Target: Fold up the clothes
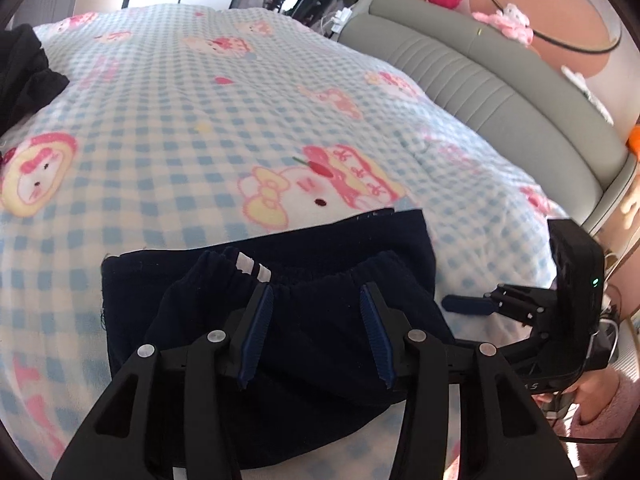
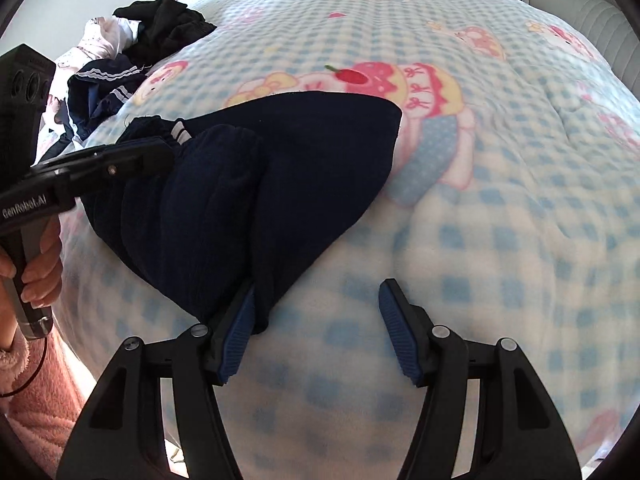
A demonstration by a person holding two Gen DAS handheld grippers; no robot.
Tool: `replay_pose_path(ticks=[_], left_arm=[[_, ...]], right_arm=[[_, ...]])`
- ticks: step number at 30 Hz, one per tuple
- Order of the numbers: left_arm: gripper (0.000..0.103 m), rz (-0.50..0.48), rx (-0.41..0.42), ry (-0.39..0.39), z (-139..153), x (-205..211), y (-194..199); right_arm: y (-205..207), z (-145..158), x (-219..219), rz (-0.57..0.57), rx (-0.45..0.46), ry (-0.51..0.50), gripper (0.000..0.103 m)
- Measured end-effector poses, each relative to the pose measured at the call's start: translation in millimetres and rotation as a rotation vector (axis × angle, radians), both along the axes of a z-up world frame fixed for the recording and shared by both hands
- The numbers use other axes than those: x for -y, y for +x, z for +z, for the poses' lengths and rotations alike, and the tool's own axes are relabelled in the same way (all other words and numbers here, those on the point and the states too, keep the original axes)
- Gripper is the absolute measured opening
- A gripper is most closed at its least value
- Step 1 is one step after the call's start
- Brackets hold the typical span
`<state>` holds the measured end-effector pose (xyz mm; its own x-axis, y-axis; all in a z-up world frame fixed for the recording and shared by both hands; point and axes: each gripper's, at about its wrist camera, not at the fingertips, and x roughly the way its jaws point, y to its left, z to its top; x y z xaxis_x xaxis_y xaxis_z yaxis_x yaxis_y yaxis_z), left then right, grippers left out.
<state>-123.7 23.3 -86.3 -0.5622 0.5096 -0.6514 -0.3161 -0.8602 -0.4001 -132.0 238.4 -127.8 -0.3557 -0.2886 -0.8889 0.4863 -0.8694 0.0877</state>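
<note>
A folded navy garment with an elastic waistband and two white stripes lies on the blue checked blanket. My left gripper is open just above the waistband, its blue pads apart over the fabric. From the right wrist view, the same garment stretches away to the left, with the left gripper at its waistband end. My right gripper stands open over bare blanket. Its left finger touches the garment's near edge. The right gripper also shows beside the garment.
A heap of other clothes sits at the bed's far left: a black piece, a navy piece with white stripes and a pale pink one. A grey padded headboard runs along the right. A hand holds the left gripper's handle.
</note>
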Motion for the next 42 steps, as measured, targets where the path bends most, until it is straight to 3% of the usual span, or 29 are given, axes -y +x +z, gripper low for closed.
replay_pose_path(ticks=[4,7,11,13,14,15,16,19,23,26,28,31,32,37,39,42], left_arm=[[0.052,0.089,-0.028,0.044,11,38,6],[0.053,0.076,0.013,0.037,4,55,3],[0.053,-0.019,0.091,0.045,-14,51,-7],[0.053,-0.031,0.094,0.03,-17,43,-8],[0.053,-0.037,0.095,0.023,-19,39,-9],[0.045,-0.043,0.096,0.016,-21,35,-10],[0.03,-0.049,0.098,0.009,-22,31,-10],[0.019,-0.036,0.045,0.014,-10,30,-1],[0.017,0.038,-0.028,0.061,13,44,9],[0.017,0.093,-0.042,0.065,14,51,8],[0.018,0.126,0.022,0.042,-4,54,-2],[0.026,0.16,0.132,0.041,-36,59,-16],[0.027,0.161,0.126,0.035,-35,58,-14],[0.051,0.167,0.097,0.006,-29,56,-5],[0.052,0.17,0.086,-0.006,-27,55,-1],[0.052,0.173,0.069,-0.023,-24,53,4]], right_arm=[[10,28,-7,-0.031,-0.068,-0.044,0.063],[14,54,-14,-0.044,-0.1,-0.175,0.063],[8,64,1,0.053,-0.025,-0.331,0.072],[-1,51,20,0.091,0.032,-0.291,0.071],[-5,44,30,0.107,0.055,-0.266,0.07],[-6,36,38,0.112,0.06,-0.223,0.054],[-8,28,46,0.116,0.066,-0.181,0.04],[-4,26,56,0.133,0.014,-0.115,0.031],[-4,43,47,0.11,-0.078,-0.146,0.03],[-14,36,45,0.069,-0.084,-0.152,0.035],[-22,28,45,0.041,-0.071,-0.144,0.053],[-34,15,45,0.0,-0.052,-0.133,0.057],[-38,10,45,-0.014,-0.046,-0.129,0.057],[-34,15,34,-0.093,-0.065,-0.165,0.058],[-26,24,26,-0.127,-0.085,-0.192,0.059],[-22,17,24,-0.134,-0.061,-0.186,0.069]])
